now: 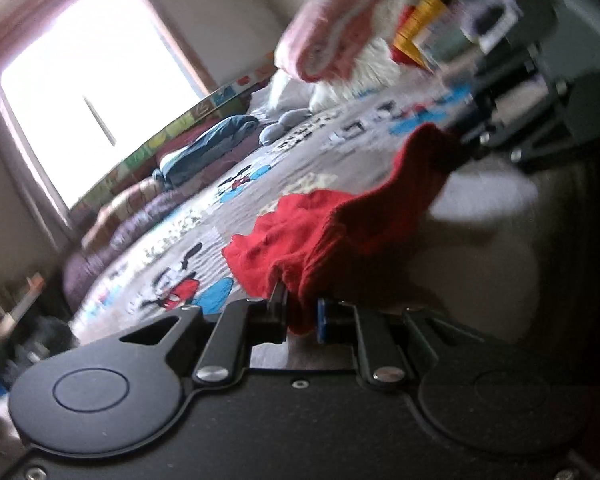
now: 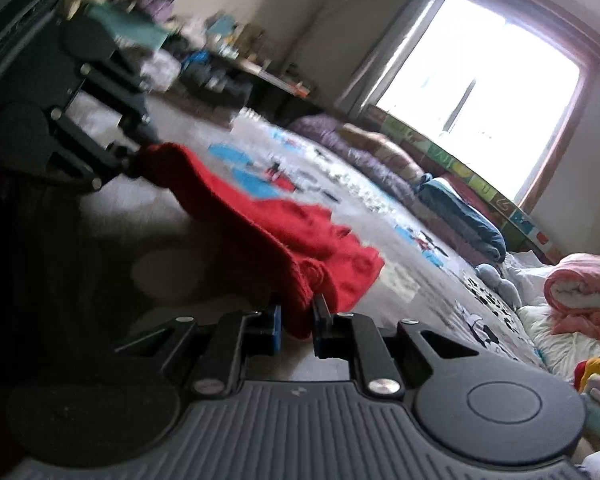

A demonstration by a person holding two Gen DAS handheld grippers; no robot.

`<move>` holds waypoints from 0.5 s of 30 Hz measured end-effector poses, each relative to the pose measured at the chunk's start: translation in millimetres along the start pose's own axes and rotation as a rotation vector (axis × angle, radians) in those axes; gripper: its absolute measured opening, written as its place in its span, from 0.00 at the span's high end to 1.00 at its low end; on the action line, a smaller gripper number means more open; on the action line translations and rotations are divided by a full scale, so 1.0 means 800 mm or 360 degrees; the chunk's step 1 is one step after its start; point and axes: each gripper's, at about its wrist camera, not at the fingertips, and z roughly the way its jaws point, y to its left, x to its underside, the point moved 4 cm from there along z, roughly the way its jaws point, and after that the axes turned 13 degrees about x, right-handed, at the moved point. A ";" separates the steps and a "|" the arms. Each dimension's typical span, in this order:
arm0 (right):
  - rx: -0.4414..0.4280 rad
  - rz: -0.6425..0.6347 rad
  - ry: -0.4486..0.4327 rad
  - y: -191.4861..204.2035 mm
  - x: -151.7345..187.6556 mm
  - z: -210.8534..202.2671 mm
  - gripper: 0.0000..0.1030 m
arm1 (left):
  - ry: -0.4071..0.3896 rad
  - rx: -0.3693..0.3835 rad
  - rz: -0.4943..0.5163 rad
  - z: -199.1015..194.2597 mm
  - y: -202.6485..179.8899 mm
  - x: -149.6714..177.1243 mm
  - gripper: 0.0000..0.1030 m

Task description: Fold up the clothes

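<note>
A red knitted garment [image 1: 340,216] hangs stretched between my two grippers above a bed with a cartoon-mouse sheet [image 1: 204,220]. My left gripper [image 1: 300,312] is shut on one edge of it. The right gripper [image 1: 464,148] shows at the upper right of the left wrist view, holding the far end. In the right wrist view my right gripper [image 2: 298,320] is shut on the red garment [image 2: 284,220], and the left gripper [image 2: 134,164] holds the other end at the left. The garment's lower part bunches onto the sheet [image 2: 380,208].
A rolled pink blanket [image 1: 332,28] and white bedding lie at the bed's head. A folded blue garment [image 1: 208,144] and purple bedding [image 1: 132,232] lie along the window side. A bright window [image 2: 480,92] is behind. A cluttered shelf [image 2: 220,64] stands by the wall.
</note>
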 end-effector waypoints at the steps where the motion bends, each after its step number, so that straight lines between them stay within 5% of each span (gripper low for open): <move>1: 0.0000 0.0041 -0.0010 -0.007 -0.003 0.006 0.85 | -0.0016 0.0029 -0.0060 0.005 0.011 -0.006 0.89; 9: -0.0046 0.0422 -0.0048 -0.063 -0.023 0.071 0.84 | -0.0023 0.0324 -0.0551 0.059 0.093 -0.020 0.89; 15: -0.0232 0.0866 0.0147 -0.100 0.003 0.159 0.82 | -0.0069 0.0466 -0.0949 0.110 0.140 0.009 0.82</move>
